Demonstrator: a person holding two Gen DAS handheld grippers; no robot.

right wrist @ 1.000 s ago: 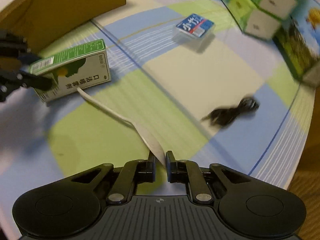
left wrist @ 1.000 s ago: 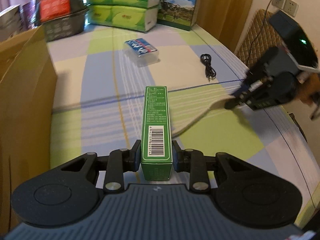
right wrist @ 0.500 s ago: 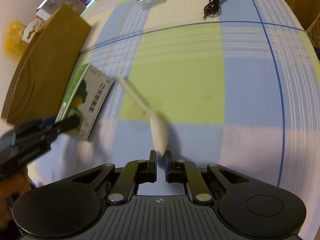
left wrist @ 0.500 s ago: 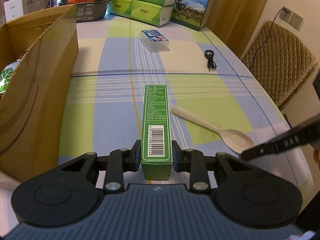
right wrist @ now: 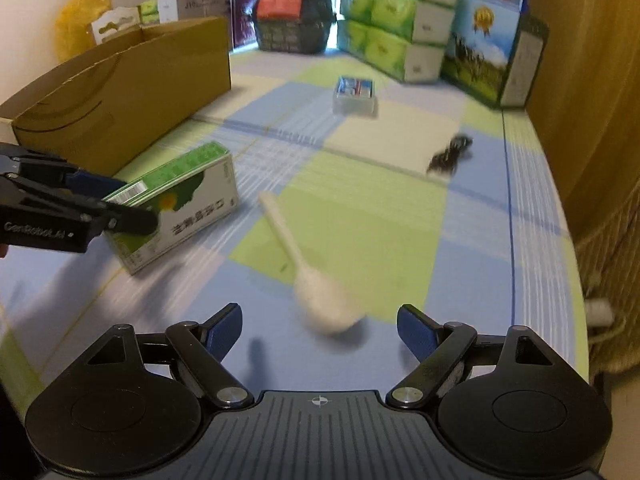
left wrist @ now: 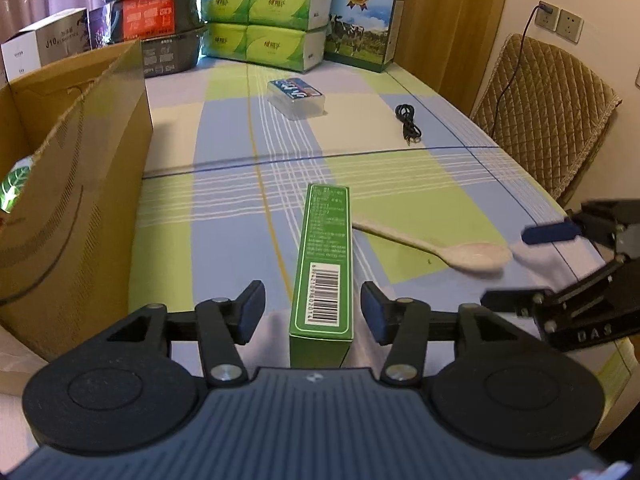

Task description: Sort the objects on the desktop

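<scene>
Left wrist view: you are letting go of the green carton (left wrist: 323, 264), the left tongs (left wrist: 313, 312) now spread wide with both pads clear of it, where half a second ago they were clamped on its sides. The carton is standing on its long edge on the checked worktop (left wrist: 400, 168), beside the cardboard box (left wrist: 76, 184). The white plastic spoon (left wrist: 436, 246) is lying just right of it.

Right wrist view: you are freeing the spoon (right wrist: 310, 272) as well, the right tongs (right wrist: 320, 330) gaping with its bowl lying loose between them. Both items are sitting on the worktop (right wrist: 480, 240), unsorted; the cable (right wrist: 450, 154) and the clear card case (right wrist: 355, 94) are waiting farther off.
</scene>
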